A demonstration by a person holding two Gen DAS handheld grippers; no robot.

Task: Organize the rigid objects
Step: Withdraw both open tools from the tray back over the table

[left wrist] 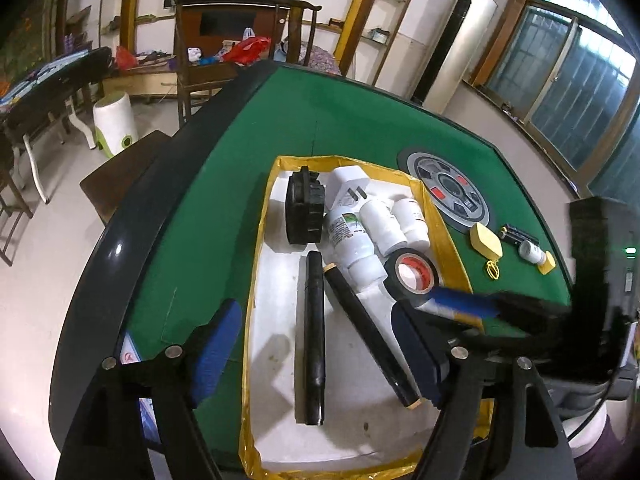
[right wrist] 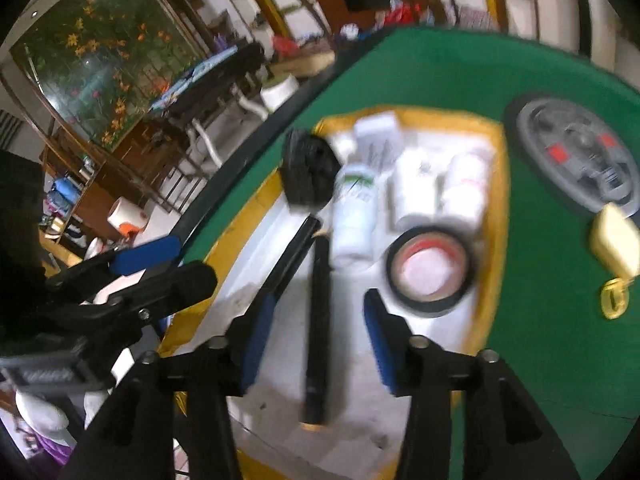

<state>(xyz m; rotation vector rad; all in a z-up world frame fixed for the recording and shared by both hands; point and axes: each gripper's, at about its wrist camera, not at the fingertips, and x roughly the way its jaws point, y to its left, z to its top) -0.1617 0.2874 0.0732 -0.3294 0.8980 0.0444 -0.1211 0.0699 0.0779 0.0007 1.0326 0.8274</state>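
A white tray (left wrist: 276,320) with a yellow rim lies on the green table. It holds two black markers (left wrist: 312,340), one of them gold-tipped (left wrist: 372,336), a black tape roll (left wrist: 412,276), white bottles (left wrist: 352,236), a white plug (left wrist: 348,188) and a black round part (left wrist: 304,210). My left gripper (left wrist: 316,354) hangs open over the markers, pads wide apart. In the blurred right wrist view my right gripper (right wrist: 318,344) is open too. The gold-tipped marker (right wrist: 320,320) lies between its pads with a gap on each side. The tape roll (right wrist: 428,272) sits just ahead.
On the felt right of the tray lie a yellow box (left wrist: 486,242) with a key ring, batteries (left wrist: 518,236) and a small yellow-capped bottle (left wrist: 534,254). A grey dial (left wrist: 450,192) is set into the table's middle. Chairs and a second table stand beyond the far-left edge.
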